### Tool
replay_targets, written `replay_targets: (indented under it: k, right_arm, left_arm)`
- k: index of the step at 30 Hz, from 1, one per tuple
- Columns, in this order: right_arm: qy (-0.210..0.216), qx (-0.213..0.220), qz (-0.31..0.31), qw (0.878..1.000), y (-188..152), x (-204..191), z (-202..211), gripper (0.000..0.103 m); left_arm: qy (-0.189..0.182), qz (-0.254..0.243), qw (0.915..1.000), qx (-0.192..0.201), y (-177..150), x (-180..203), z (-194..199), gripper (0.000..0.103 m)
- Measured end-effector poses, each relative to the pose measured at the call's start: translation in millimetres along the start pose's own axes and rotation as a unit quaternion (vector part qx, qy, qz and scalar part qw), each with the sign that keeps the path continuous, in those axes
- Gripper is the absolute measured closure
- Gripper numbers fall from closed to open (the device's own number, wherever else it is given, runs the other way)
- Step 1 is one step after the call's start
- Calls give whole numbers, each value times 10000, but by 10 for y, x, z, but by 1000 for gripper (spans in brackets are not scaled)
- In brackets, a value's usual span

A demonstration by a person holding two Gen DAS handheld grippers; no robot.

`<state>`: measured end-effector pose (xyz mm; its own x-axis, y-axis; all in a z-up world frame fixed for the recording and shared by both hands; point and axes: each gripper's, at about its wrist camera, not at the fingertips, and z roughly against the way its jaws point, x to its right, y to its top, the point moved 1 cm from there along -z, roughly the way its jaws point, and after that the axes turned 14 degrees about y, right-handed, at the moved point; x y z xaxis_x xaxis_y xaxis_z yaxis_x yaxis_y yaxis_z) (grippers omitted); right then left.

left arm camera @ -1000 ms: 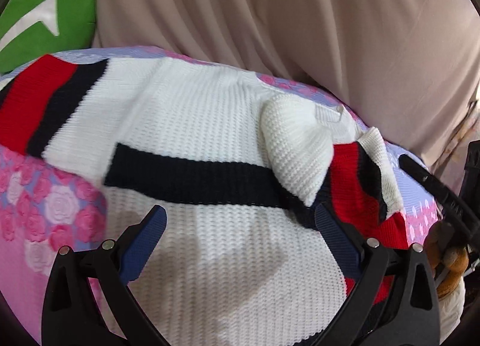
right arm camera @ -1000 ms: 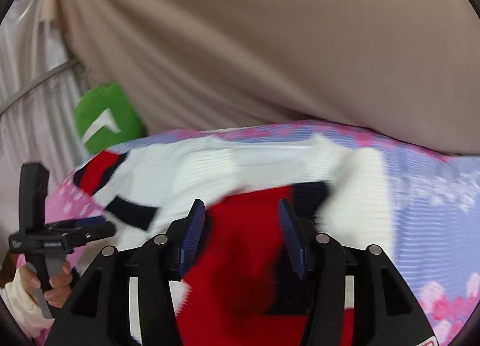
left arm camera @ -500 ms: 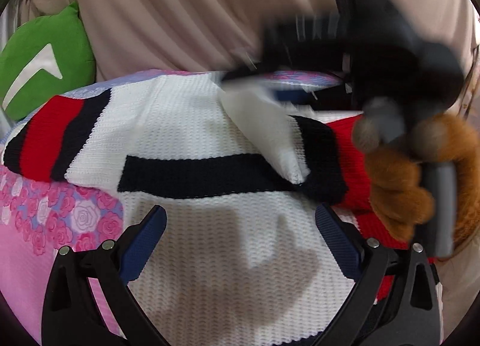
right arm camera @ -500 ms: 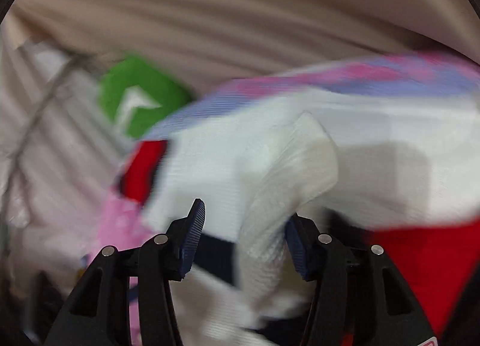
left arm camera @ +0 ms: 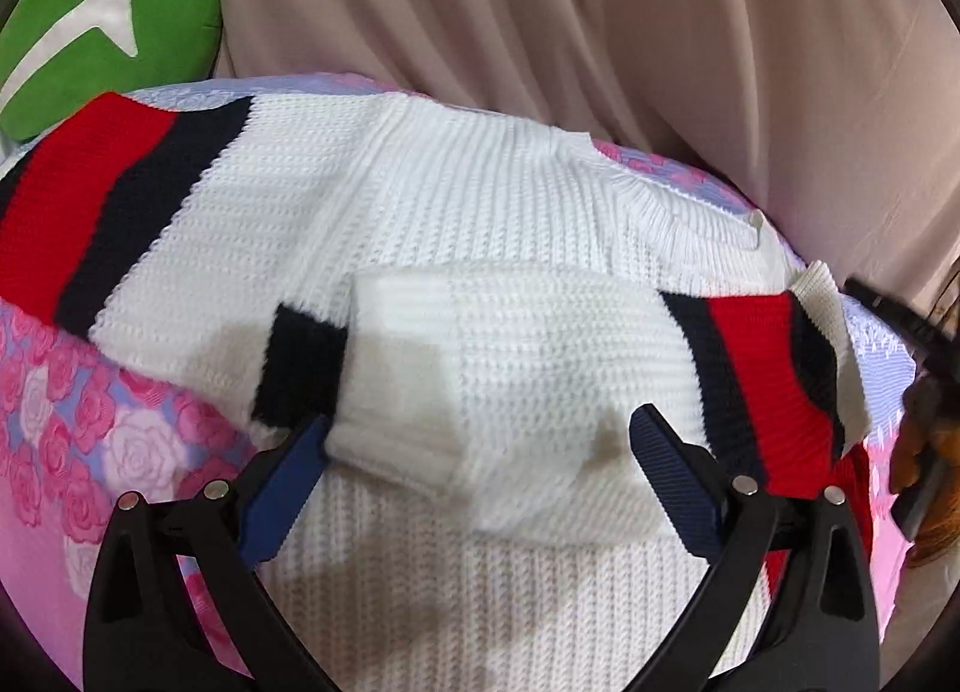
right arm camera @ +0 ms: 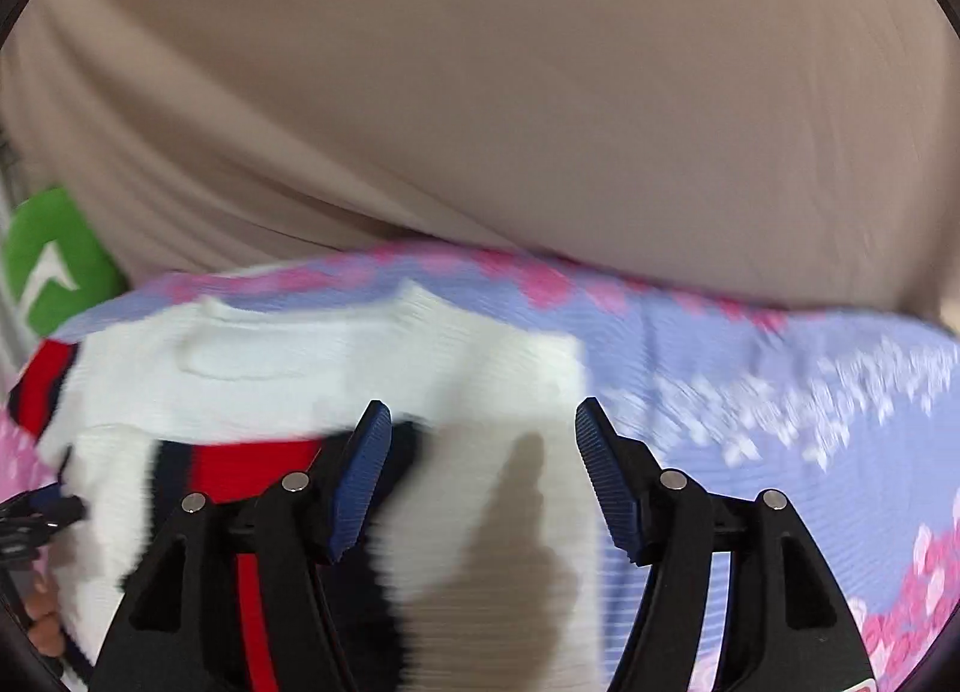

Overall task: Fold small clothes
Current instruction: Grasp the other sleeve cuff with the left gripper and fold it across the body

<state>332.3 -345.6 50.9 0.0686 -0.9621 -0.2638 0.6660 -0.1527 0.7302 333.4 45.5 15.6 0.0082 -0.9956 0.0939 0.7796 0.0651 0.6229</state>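
Note:
A white knit sweater [left arm camera: 456,212] with red and navy stripes lies flat on a floral bedspread [left arm camera: 72,428]. Its right sleeve [left arm camera: 540,356] is folded across the chest, cuff pointing left. The left sleeve [left arm camera: 90,200] still stretches out to the left. My left gripper [left arm camera: 474,470] is open and empty, just above the folded sleeve. My right gripper [right arm camera: 480,470] is open and empty over the sweater's right edge [right arm camera: 492,392]; this view is blurred by motion.
A beige curtain [left arm camera: 600,32] hangs behind the bed. A green cushion [left arm camera: 102,14] sits at the back left. The bedspread [right arm camera: 780,392] extends to the right of the sweater. The right gripper's handle and hand show at the left view's right edge [left arm camera: 924,452].
The right gripper carried the right sleeve across the sweater's chest, let it go, and drew back to the right edge. The left gripper stayed open and shifted slightly.

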Motion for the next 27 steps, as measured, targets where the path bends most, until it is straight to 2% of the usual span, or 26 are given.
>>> replay_targets:
  k: [1, 2, 3, 4, 5, 6, 7, 9, 11, 12, 13, 15, 17, 19, 21, 22, 23, 24, 25, 27]
  right_arm:
    - [39, -154, -181, 9997, -22, 115, -96, 39]
    - [95, -259, -284, 9992, -36, 179, -170, 40]
    - [150, -371, -321, 9987, -41, 191, -260, 44]
    - [205, -453, -287, 9983, -34, 175, -330, 53]
    - [217, -431, -227, 9986, -14, 123, -345, 79]
    - [360, -278, -214, 9987, 38, 116, -285, 89]
    - [761, 130, -275, 9966, 108, 101, -109, 90]
    - [1219, 836, -427, 9881, 177, 101, 252, 91]
    - [1222, 1306, -713, 9813, 157, 316, 455, 91]
    - [976, 1262, -817, 9838, 146, 411, 368, 91]
    - [723, 968, -914, 9885, 96, 548, 203, 91]
    - [387, 72, -1132, 9928, -74, 762, -240, 89]
    - [540, 291, -1171, 9912, -125, 776, -170, 86]
    - [798, 536, -1265, 9873, -114, 761, 59, 82]
    - [842, 587, -1107, 9885, -184, 748, 303, 77]
    - [840, 557, -1070, 9891, -260, 753, 409, 72]
    - [842, 488, -1074, 9894, -348, 784, 484, 62]
    - [897, 389, -1099, 9891, -455, 825, 530, 55]
    - [991, 270, -1111, 9885, -585, 864, 563, 54]
    - [1143, -1, -1148, 9868, -736, 728, 378, 52]
  left_arm:
    - [20, 21, 10000, -1, 50, 16, -34, 12]
    - [27, 1, 10000, 0, 90, 54, -65, 30]
    - [62, -44, 10000, -3, 127, 88, -90, 46]
    - [235, -117, 9997, 23, 181, 129, -115, 85]
    - [301, -130, 9995, 49, 248, 120, -148, 90]
    - [241, -130, 9996, 102, 311, 114, -139, 90]
    - [236, -114, 9994, 221, 379, 118, -90, 91]
    - [244, -90, 9972, 700, 533, 106, 115, 91]
    - [302, -36, 9927, 1170, 651, 93, 335, 91]
    - [299, -14, 9916, 1261, 685, 89, 367, 91]
    - [265, -40, 9920, 1234, 709, 112, 330, 91]
    - [509, -287, 9941, 913, 693, 274, 25, 91]
    - [786, -498, 9946, 468, 584, 346, -348, 91]
    - [765, -478, 9938, 647, 569, 367, -357, 89]
    - [486, -300, 9962, 651, 580, 288, -226, 85]
    - [396, -249, 9969, 632, 572, 243, -172, 77]
    - [349, -178, 9972, 635, 556, 184, -94, 60]
    - [279, -125, 9973, 670, 528, 134, -30, 52]
    - [191, -107, 9972, 720, 503, 111, 25, 40]
    - [165, -172, 9971, 717, 427, 117, 50, 36]
